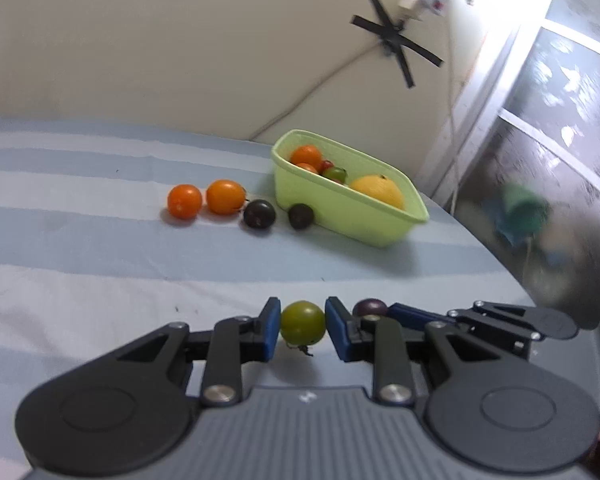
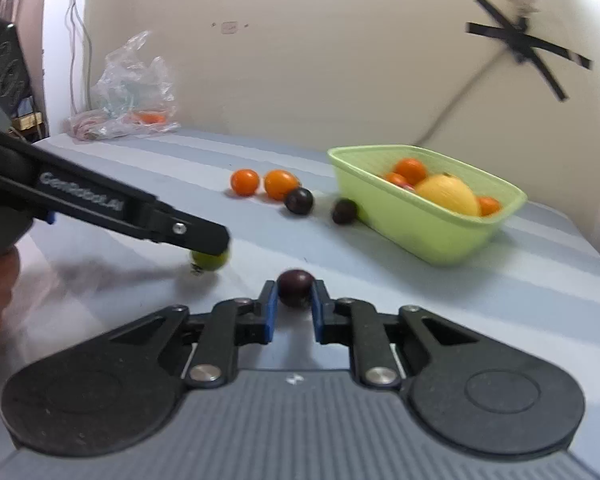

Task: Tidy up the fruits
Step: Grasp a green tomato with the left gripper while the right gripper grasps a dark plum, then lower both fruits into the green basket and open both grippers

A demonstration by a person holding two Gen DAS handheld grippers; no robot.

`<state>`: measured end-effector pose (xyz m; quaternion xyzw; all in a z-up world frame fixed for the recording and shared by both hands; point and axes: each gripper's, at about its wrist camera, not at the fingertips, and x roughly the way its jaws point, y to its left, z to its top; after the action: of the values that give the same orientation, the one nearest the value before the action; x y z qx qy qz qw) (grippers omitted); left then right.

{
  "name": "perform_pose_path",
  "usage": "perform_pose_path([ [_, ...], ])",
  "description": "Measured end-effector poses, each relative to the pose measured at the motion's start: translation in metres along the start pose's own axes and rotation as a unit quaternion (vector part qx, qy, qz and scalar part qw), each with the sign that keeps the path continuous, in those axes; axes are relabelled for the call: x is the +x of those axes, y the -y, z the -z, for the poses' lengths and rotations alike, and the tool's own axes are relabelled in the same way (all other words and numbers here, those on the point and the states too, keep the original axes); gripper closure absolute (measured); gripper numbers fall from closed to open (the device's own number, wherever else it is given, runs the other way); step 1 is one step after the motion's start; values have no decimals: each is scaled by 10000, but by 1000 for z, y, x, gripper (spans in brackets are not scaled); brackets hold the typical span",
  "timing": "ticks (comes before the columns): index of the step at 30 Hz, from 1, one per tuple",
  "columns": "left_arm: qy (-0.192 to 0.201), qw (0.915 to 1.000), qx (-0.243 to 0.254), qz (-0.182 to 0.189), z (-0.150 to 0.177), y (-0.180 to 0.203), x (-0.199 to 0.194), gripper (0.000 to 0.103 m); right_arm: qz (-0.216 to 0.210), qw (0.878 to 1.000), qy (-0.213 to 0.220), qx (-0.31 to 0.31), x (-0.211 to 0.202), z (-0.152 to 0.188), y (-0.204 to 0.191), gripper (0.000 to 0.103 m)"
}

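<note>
Between each tool's pads: left (image 1: 302, 322) green tomato (image 1: 302, 322), right (image 2: 294, 305) dark plum (image 2: 295, 287).

Both wrist cameras sit low and close over the striped tablecloth (image 1: 80, 240), looking forward along their fingers toward the wall, each catching the green basket (image 1: 352, 208) at about one o'clock, with the right view also catching the left gripper (image 2: 210, 256) at ten o'clock.

A crumpled plastic bag (image 2: 134, 92) lies by the wall under crossed black tape (image 2: 528, 46), perhaps holding a cable.
</note>
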<state>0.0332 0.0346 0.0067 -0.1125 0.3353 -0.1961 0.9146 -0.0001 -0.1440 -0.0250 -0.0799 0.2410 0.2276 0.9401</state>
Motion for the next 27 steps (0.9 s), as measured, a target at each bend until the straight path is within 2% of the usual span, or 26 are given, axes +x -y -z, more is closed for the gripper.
perform_pose_path([
  [4,-3,9997,235,-48,7,13,1,73,27,9998,-29,216,-6,8,5,82],
  [10,19,9979,552,-330,14,22,4,65,-4,9999,-32,167,-1,6,3,81],
  [12,18,9974,613,-374,17,23,2,63,-42,9998,-52,164,-4,7,4,76],
  [14,28,9972,645,-387,18,23,0,63,-50,9999,-54,129,-2,5,6,74],
  [16,42,9968,683,-402,19,24,-2,63,-45,10000,-53,58,0,2,6,64],
  [20,28,9967,730,-351,19,25,-2,69,-86,9999,-78,-58,6,0,5,64],
  [27,-83,9969,753,-233,21,27,-3,69,-221,9996,-125,-133,11,-4,9,64],
])
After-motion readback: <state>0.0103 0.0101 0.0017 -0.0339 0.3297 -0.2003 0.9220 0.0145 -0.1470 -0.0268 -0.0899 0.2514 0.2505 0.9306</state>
